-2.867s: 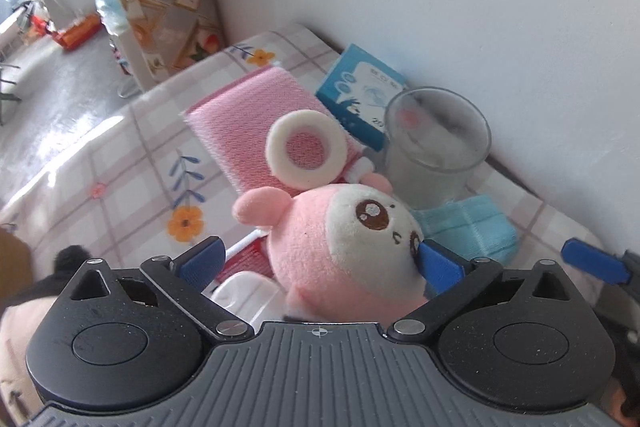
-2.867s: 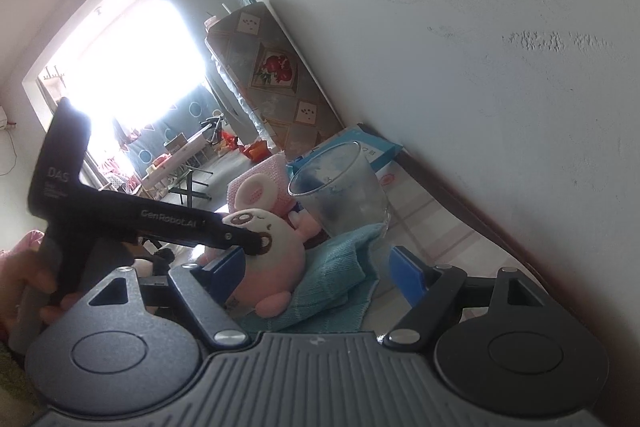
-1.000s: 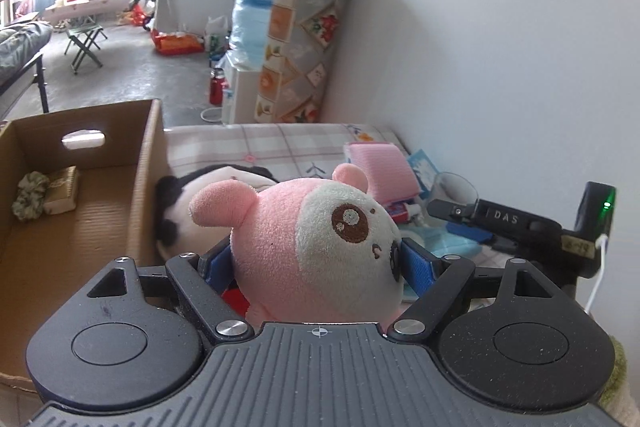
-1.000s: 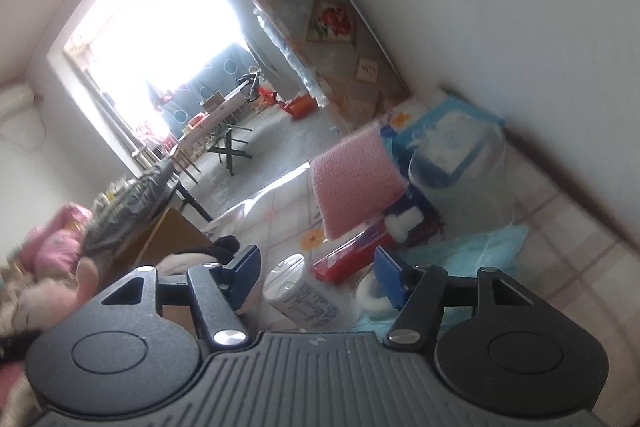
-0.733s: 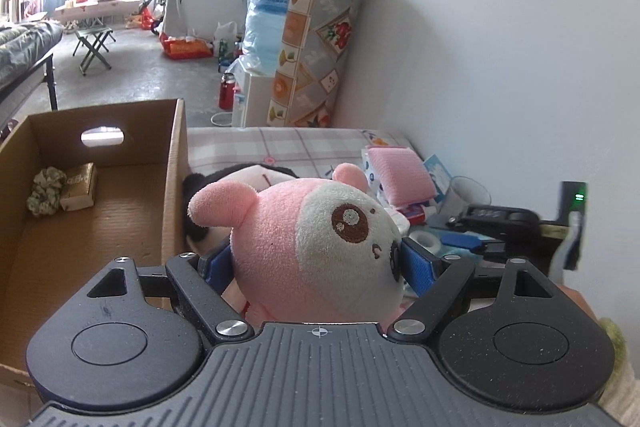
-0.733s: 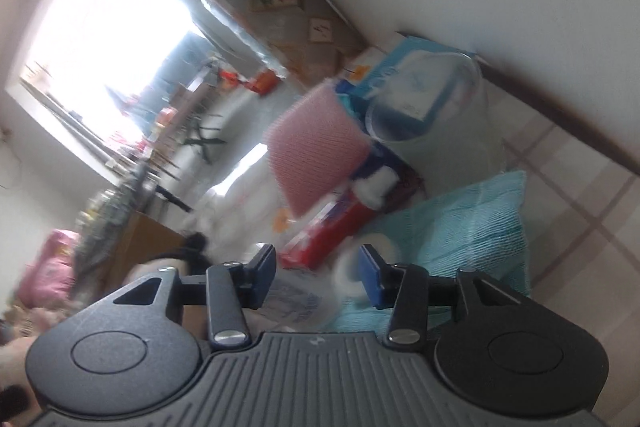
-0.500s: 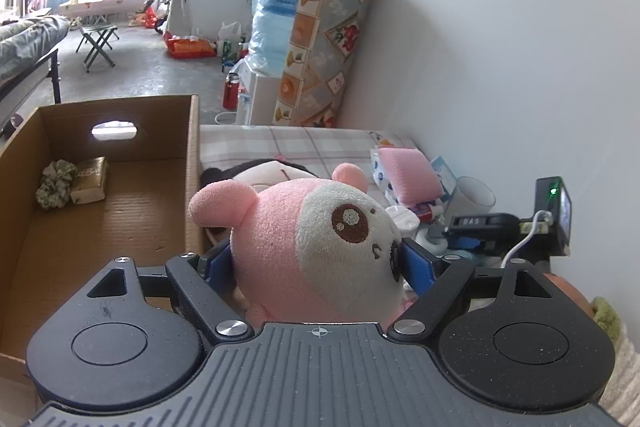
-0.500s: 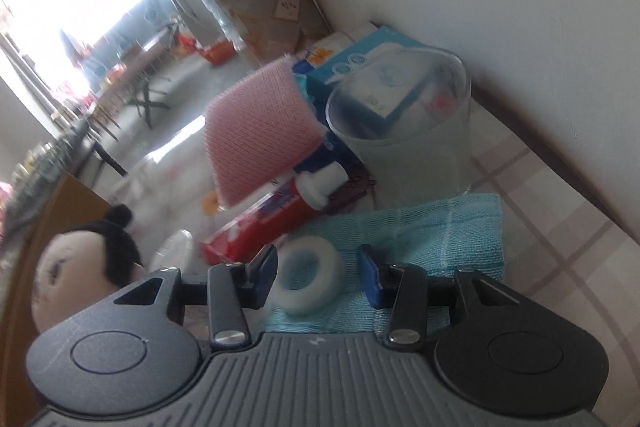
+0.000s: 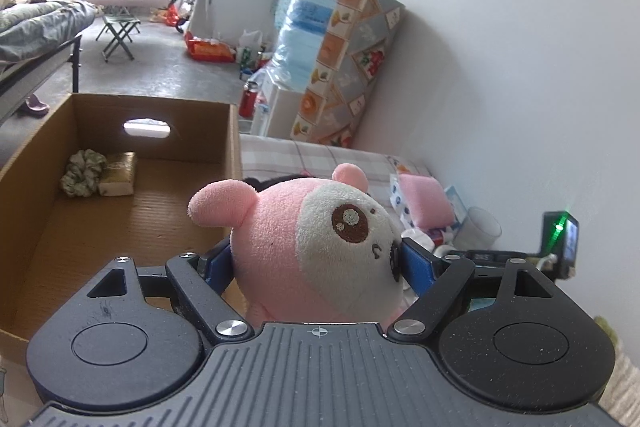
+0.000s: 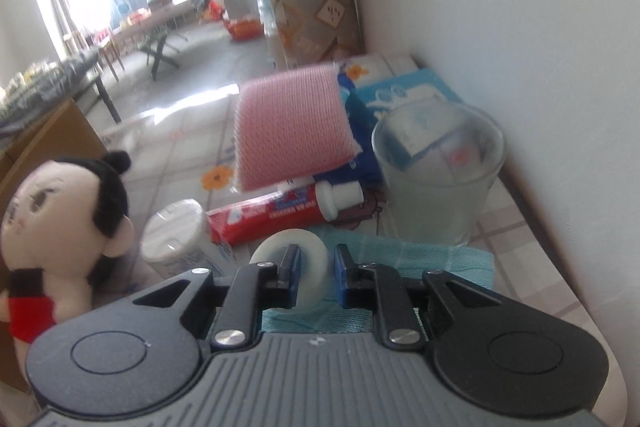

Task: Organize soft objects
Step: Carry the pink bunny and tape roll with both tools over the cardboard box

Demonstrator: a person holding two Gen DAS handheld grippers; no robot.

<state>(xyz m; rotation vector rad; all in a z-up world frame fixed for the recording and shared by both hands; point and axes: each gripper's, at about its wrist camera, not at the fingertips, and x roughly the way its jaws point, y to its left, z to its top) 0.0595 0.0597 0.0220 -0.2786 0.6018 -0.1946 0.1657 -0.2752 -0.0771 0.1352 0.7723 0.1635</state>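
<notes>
My left gripper (image 9: 316,263) is shut on a pink and white plush toy (image 9: 320,247) and holds it up beside the right wall of an open cardboard box (image 9: 234,143). My right gripper (image 10: 314,273) is shut on the rim of a white ring of tape (image 10: 280,251), low over a folded teal cloth (image 10: 420,259). A pink sponge (image 10: 288,131) and a black-haired plush doll (image 10: 60,211) lie on the checked tablecloth.
The box holds a green scrunchie (image 9: 82,173) and a small tan packet (image 9: 118,175). A glass cup (image 10: 436,175), a red toothpaste tube (image 10: 276,211), a white jar (image 10: 180,231) and a blue packet (image 10: 404,91) crowd the table by the white wall.
My left gripper has carried the pink plush up from the table and left toward the box. My right gripper has come down onto the white ring and closed on it.
</notes>
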